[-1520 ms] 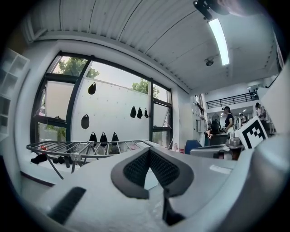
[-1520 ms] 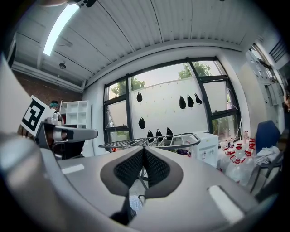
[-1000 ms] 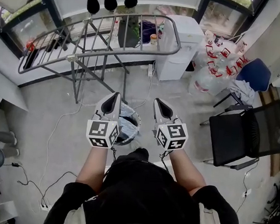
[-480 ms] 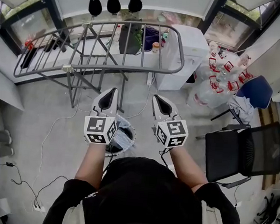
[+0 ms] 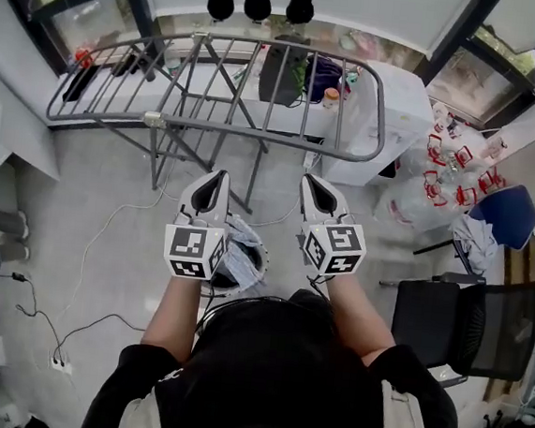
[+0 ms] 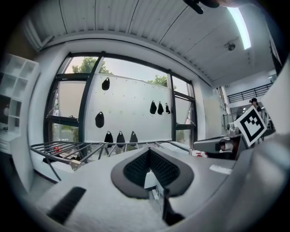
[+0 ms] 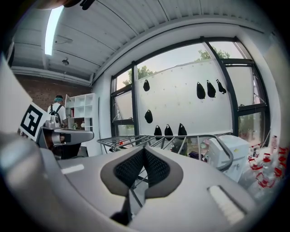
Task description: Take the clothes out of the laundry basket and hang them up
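- Left gripper [image 5: 218, 177]: held roughly level ahead of person, jaws pressed together, empty.
- Right gripper [image 5: 310, 180]: alongside, apart from left gripper, jaws likewise closed on nothing.
- Both point toward grey metal drying rack [image 5: 225, 89], standing by window.
- Laundry basket [image 5: 258, 271]: on floor below and between grippers, partly hidden by left gripper.
- Clothes [image 5: 241, 251]: pale bundle inside basket, possibly bluish-white fabric, too crumpled to tell garment.
- Black chair [image 5: 464, 321]: at right, well apart from basket.
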